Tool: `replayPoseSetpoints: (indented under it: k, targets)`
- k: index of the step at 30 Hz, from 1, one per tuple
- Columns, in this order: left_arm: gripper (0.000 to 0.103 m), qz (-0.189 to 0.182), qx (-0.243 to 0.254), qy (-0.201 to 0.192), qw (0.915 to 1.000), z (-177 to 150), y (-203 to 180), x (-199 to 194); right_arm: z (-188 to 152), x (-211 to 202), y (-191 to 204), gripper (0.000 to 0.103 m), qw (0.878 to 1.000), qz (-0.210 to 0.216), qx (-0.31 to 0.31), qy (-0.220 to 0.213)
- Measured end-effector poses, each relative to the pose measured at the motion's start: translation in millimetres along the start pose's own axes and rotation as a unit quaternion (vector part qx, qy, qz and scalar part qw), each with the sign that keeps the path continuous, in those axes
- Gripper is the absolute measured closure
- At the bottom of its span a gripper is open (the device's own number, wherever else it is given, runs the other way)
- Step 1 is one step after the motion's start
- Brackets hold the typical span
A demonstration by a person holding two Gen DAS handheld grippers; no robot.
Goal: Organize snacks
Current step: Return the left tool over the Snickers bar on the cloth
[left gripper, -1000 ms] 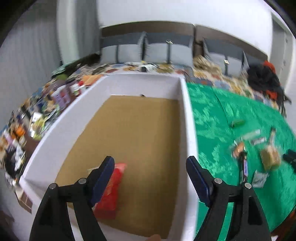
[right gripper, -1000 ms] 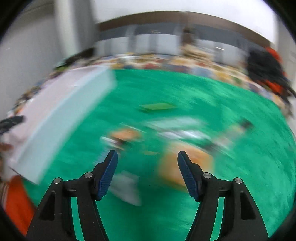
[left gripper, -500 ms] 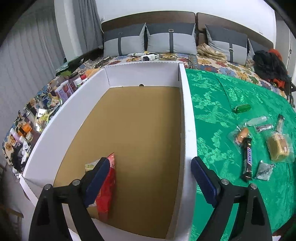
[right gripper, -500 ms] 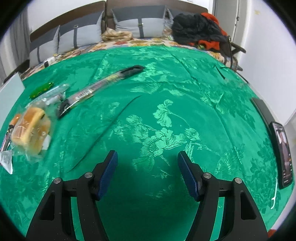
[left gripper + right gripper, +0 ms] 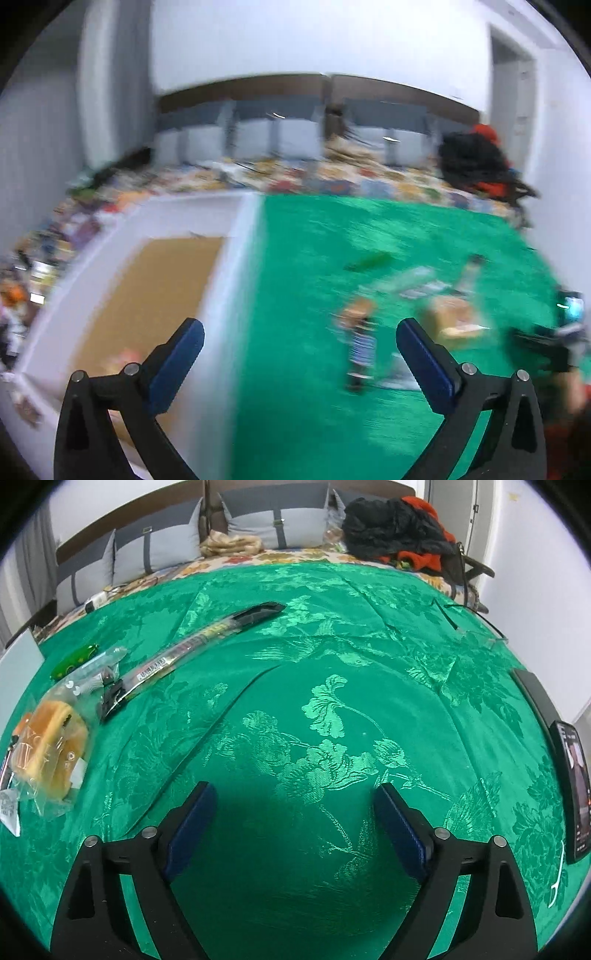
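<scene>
Both grippers — left gripper (image 5: 300, 341) and right gripper (image 5: 291, 812) — have just spread their fingers, empty; a rushed grab could crush the bread packet (image 5: 48, 746).

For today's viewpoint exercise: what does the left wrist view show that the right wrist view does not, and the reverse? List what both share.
Left wrist only: the inside of the white box, with its brown floor and a blurred red packet.
Right wrist only: a phone at the cloth's right edge and a white floss pick.
Both: the green cloth, the wrapped bun, the green sweet, grey pillows, and an open gripper with empty jaws, left and right.
</scene>
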State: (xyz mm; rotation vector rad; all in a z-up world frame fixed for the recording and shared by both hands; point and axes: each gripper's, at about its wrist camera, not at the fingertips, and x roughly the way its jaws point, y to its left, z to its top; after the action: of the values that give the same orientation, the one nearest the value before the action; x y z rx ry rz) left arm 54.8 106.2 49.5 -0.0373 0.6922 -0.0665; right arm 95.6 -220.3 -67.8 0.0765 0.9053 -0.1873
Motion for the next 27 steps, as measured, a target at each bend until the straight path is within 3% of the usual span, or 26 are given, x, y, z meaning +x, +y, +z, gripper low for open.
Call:
replayPoseSetpoints:
  k: [3,7,10,14,17,27]
  targets:
    - [0.0,-0.049,0.007,0.055,0.9972,-25,-33,33,0,0,0,0.012,1.0,0.0,0.0,0.0]
    - [0.0,-0.041,0.037,0.12,0.9913,-70,-59,84,0,0,0,0.012,1.0,0.0,0.0,0.0]
    - [0.0,-0.022,0.051,0.141,0.9884,-92,-61,101,0,0,0,0.012,1.0,0.0,0.0,0.0]
    - [0.0,0.002,0.067,0.147,0.9868,-101,-53,112,0,0,0,0.012,1.0,0.0,0.0,0.0]
    - [0.0,0.005,0.042,0.162,0.9858,-103,-42,124,0,0,0,0.012,1.0,0.0,0.0,0.0]
    - [0.0,0.005,0.039,0.132,0.9905,-101,-34,126,0,0,0,0.012,1.0,0.0,0.0,0.0]
